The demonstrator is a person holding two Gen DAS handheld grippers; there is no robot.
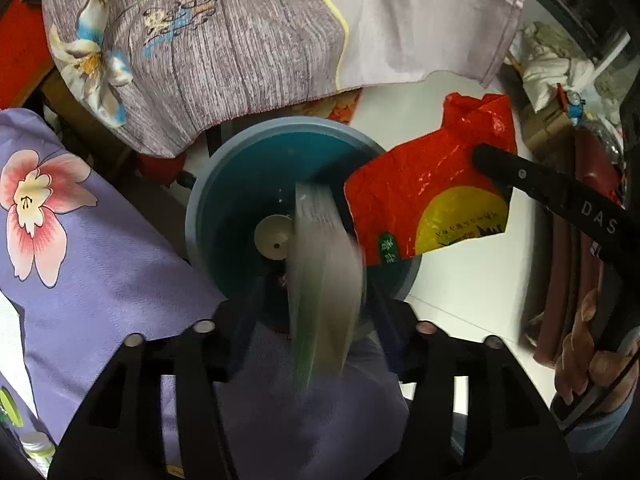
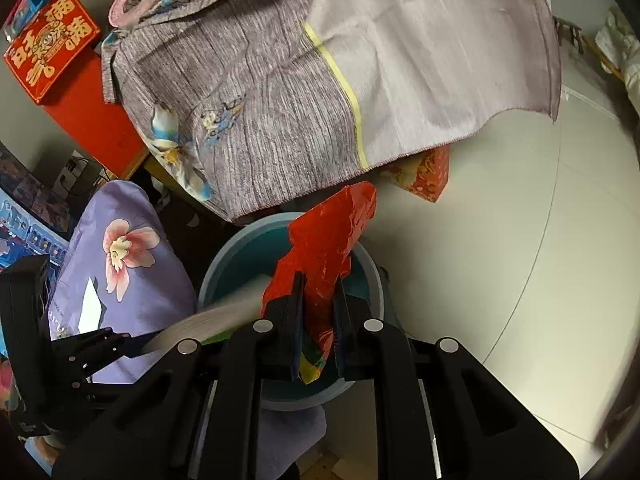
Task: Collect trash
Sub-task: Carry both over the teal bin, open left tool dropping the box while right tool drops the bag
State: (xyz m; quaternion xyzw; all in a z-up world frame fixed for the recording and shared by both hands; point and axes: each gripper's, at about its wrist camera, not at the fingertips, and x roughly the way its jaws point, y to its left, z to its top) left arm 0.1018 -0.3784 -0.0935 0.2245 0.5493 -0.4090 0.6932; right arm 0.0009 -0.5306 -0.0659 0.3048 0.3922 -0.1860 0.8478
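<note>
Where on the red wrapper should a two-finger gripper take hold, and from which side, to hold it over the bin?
Pinch its yellow-printed end, pads on the two flat faces, coming from that end. The red wrapper is a thin flat sheet; the right gripper holds it so, its far end over the teal bin.

Even, soft indoor light fills both wrist views, brightest on the pale floor (image 2: 500,240), which carries only faint shadows. Glare streaks the glossy red bag (image 1: 424,200). A grey-white object (image 1: 326,280) over the blue bin (image 1: 240,184) is smeared by motion blur, its edges lost; in the right wrist view it shows as a pale streak. Fisheye distortion bends the floor seams and the hanging cloth (image 2: 320,80), and dark vignetting closes each frame's corners.
</note>
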